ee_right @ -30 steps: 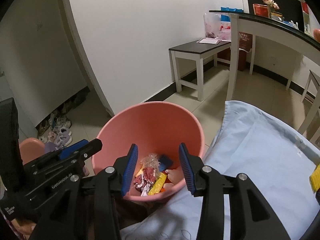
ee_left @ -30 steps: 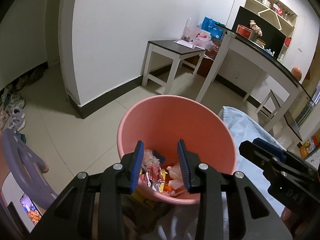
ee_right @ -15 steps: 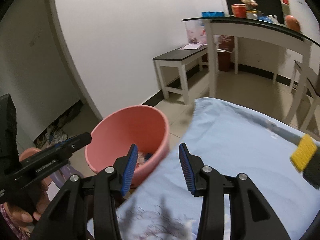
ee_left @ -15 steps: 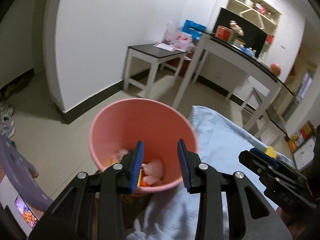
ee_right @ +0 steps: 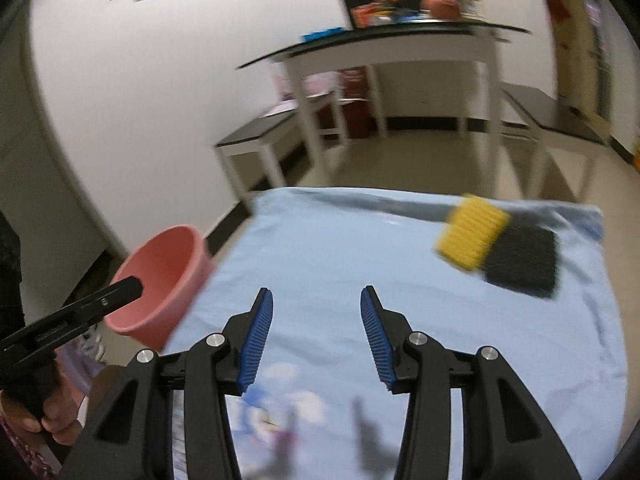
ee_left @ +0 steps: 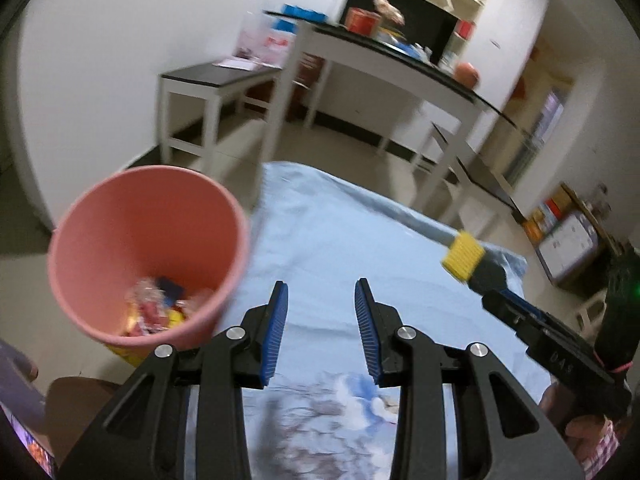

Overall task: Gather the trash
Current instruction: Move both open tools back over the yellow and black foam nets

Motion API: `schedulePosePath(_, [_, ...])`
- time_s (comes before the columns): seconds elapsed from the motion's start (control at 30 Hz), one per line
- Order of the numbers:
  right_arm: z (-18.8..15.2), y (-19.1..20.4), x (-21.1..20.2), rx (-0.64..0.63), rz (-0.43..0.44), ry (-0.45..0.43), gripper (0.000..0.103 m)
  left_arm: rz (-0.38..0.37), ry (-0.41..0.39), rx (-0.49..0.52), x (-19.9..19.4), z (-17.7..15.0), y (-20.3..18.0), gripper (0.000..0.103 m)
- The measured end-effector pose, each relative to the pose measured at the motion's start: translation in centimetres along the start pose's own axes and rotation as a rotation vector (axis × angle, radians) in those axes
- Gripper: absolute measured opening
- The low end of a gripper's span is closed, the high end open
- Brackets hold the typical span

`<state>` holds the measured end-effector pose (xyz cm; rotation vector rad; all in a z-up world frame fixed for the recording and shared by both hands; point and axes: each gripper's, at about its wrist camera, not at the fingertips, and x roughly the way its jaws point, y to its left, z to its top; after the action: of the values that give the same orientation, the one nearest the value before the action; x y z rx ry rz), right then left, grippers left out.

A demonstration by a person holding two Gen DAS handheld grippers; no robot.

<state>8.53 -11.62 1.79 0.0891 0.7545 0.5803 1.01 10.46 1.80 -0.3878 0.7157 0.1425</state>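
A pink bucket (ee_left: 148,248) with several crumpled wrappers (ee_left: 156,308) in its bottom stands at the left edge of a table draped in a light blue cloth (ee_left: 360,232). My left gripper (ee_left: 320,320) hovers open over the cloth just right of the bucket, with nothing between its fingers. In the right wrist view my right gripper (ee_right: 316,320) is over the middle of the cloth (ee_right: 340,248), its jaws opening and empty. A yellow scrubber (ee_right: 474,238) on a black pad (ee_right: 520,260) lies far right on the cloth. The bucket (ee_right: 160,276) is at the left.
A low dark-topped bench (ee_left: 216,76) and a taller white table (ee_left: 400,64) stand by the wall beyond the cloth. A purple stool (ee_left: 16,372) sits at the lower left. A hand (ee_right: 52,412) holds the left gripper's handle.
Both grippers have swung right, from over the bucket's mouth to over the blue cloth. The bucket has slid to the left of both views. The yellow scrubber is now nearer.
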Motion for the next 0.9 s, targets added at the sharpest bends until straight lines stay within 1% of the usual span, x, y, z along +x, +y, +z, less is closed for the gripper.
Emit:
schedulePosePath(0.2, [-1.1, -7.9, -1.7, 0.143, -0.121, -0.016, 0.045, -0.082, 0.062, 0.094, 3.2, -0.4, -4.1, 0.035])
schedulePosePath(0.33, [-1.5, -12.3, -2.4, 0.233, -0.189, -0.029, 0.048, -0.125, 0.094, 0.154, 5.0, -0.9, -6.2, 0.035])
schedulePosePath(0.4, [-1.5, -14.2, -2.3, 0.284, -0.206, -0.032, 0.049, -0.144, 0.109, 0.174, 5.6, -1.0, -6.9, 0.035])
schedulePosePath(0.5, [-1.5, -16.3, -1.8, 0.342, -0.207, -0.027, 0.049, -0.162, 0.134, 0.204, 6.7, -1.3, -8.1, 0.035])
schedulePosePath(0.73, [-0.2, -17.3, 1.0, 0.341, -0.226, -0.021, 0.050, -0.173, 0.179, 0.249, 8.8, -1.6, -9.4, 0.035])
schedulePosePath(0.9, [0.6, -18.1, 2.7, 0.352, -0.254, -0.019, 0.050, -0.185, 0.196, 0.273, 9.9, -1.6, -10.0, 0.035])
